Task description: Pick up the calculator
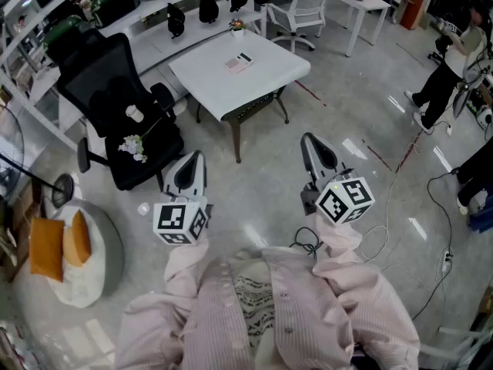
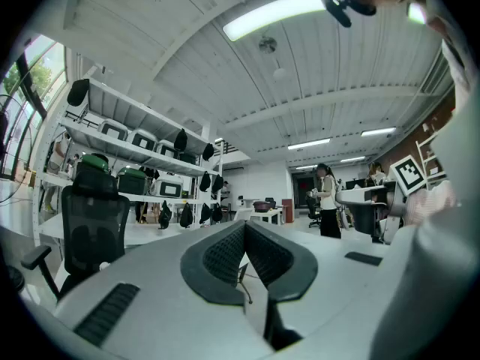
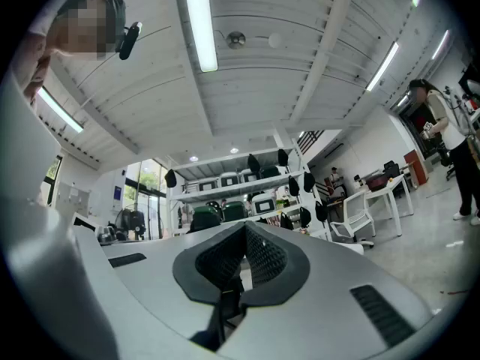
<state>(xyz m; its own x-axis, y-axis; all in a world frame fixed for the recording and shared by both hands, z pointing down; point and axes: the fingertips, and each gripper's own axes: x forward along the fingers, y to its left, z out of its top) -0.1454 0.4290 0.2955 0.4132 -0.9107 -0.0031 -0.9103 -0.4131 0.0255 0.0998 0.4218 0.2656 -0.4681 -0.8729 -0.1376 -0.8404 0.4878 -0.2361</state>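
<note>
The calculator [image 1: 239,62], a small pale flat thing with a dark display, lies on the white table [image 1: 262,79] far ahead of me in the head view. My left gripper [image 1: 192,168] and right gripper [image 1: 315,149] hang over the floor, well short of the table, with a marker cube on each. Both point level into the room. In the left gripper view the left gripper [image 2: 244,240] has its jaws together with nothing between them. The right gripper [image 3: 245,240] is likewise shut and empty in its own view. Neither gripper view shows the calculator.
A black office chair [image 1: 115,102] with a cup and flowers on its seat stands left of the table. A white chair [image 1: 302,10] and a second table [image 1: 362,2] are behind. Shelves [image 1: 92,6] line the back wall. A person [image 1: 447,64] stands at right. Cables [image 1: 385,230] lie on the floor.
</note>
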